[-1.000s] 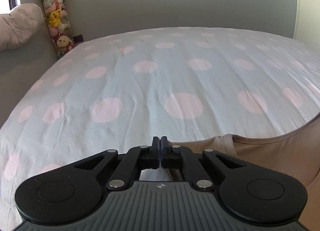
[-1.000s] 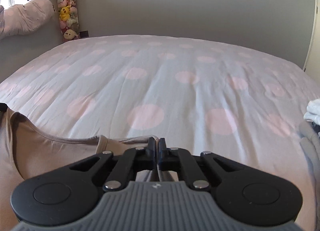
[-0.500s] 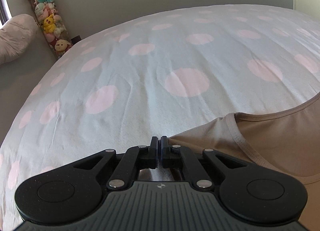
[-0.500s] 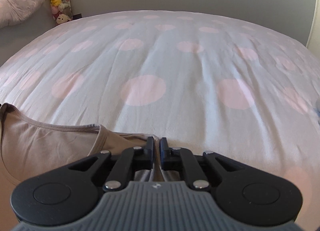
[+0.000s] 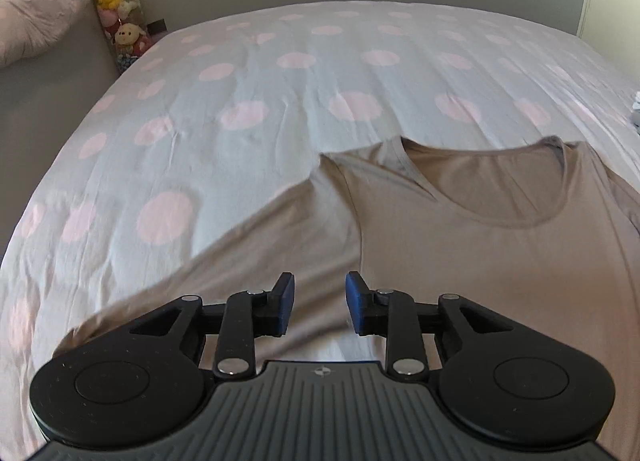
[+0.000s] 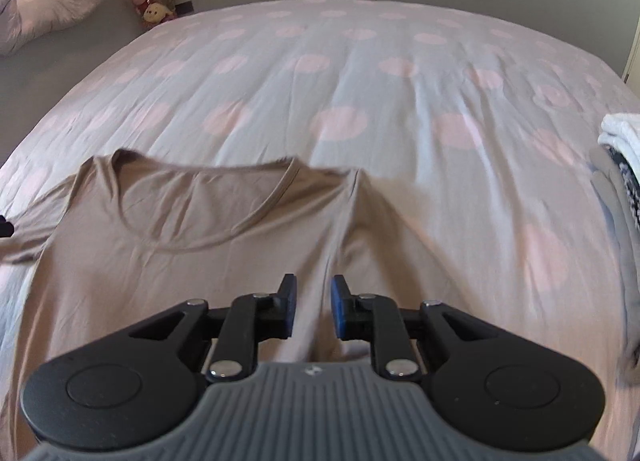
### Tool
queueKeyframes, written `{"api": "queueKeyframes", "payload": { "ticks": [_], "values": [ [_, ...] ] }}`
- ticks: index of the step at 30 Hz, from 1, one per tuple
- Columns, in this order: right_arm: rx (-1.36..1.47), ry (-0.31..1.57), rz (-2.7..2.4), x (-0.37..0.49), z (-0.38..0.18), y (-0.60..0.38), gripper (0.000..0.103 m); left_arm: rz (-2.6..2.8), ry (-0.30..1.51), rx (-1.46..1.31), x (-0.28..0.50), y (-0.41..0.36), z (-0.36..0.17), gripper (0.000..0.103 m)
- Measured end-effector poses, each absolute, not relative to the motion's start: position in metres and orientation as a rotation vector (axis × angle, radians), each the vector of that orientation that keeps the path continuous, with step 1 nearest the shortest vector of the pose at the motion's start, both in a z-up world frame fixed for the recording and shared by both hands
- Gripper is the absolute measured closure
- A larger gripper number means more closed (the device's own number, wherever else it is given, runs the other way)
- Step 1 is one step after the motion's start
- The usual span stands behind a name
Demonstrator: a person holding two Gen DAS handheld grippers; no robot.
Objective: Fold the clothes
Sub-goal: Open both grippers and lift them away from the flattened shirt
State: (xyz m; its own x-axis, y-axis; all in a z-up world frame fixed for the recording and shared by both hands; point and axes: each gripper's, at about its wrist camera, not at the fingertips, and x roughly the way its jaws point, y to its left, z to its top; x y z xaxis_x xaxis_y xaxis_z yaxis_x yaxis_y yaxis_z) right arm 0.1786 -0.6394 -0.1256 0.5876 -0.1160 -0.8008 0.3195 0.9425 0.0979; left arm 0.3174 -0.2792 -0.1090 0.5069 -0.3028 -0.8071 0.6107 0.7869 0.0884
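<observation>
Compared with the earlier frames, both grippers have changed from closed on the shirt's shoulder fabric to parted, and both views now take in the whole neckline rather than only a shoulder edge.

Left side: the left gripper (image 5: 320, 303) has its jaws opening, at a moderate gap. No fabric is between the blue pads (image 5: 286, 303); the tan T-shirt (image 5: 480, 253) lies flat beneath and ahead of them on the polka-dot bedsheet (image 5: 240, 101). The shirt's left sleeve (image 5: 224, 261) spreads out to the left of the jaws, and the neckline (image 5: 500, 217) lies ahead and to the right. A column of plush toys (image 5: 116, 1) stands at the far left corner, beside a pale pillow (image 5: 40, 17).

Right side: the right gripper (image 6: 313, 307) has its jaws opening, at a narrower gap. The pads are clear of the cloth; a shoulder seam crease runs away from the gap. The neckline lies ahead and to the left. A stack of folded clothes (image 6: 622, 149) sits at the right edge of the bed.

No legible writing or brand marking is visible.
</observation>
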Motion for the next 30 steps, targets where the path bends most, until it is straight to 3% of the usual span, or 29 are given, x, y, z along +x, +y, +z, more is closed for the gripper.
{"api": "queueKeyframes", "payload": {
  "ticks": [5, 12, 21, 22, 24, 30],
  "values": [
    [0.257, 1.085, -0.147, 0.109, -0.133, -0.593, 0.082, -0.567, 0.919, 0.311, 0.263, -0.243, -0.102, 0.063],
    [0.181, 1.344, -0.019, 0.02, -0.157, -0.538, 0.082, -0.554, 0.905, 0.157, 0.221, -0.204, -0.115, 0.063],
    [0.136, 1.475, 0.087, 0.002, -0.18, -0.504, 0.078, -0.549, 0.896, 0.054, 0.223, -0.179, -0.123, 0.063],
    [0.138, 1.48, 0.096, 0.004, -0.181, -0.501, 0.079, -0.553, 0.902, 0.039, 0.224, -0.177, -0.123, 0.063],
    [0.141, 1.491, 0.113, 0.01, -0.185, -0.496, 0.096, -0.556, 0.912, 0.025, 0.224, -0.175, -0.125, 0.063],
    [0.245, 1.382, 0.185, 0.025, -0.149, -0.472, 0.098, -0.565, 0.915, 0.004, 0.226, -0.174, -0.127, 0.063]
  ]
}}
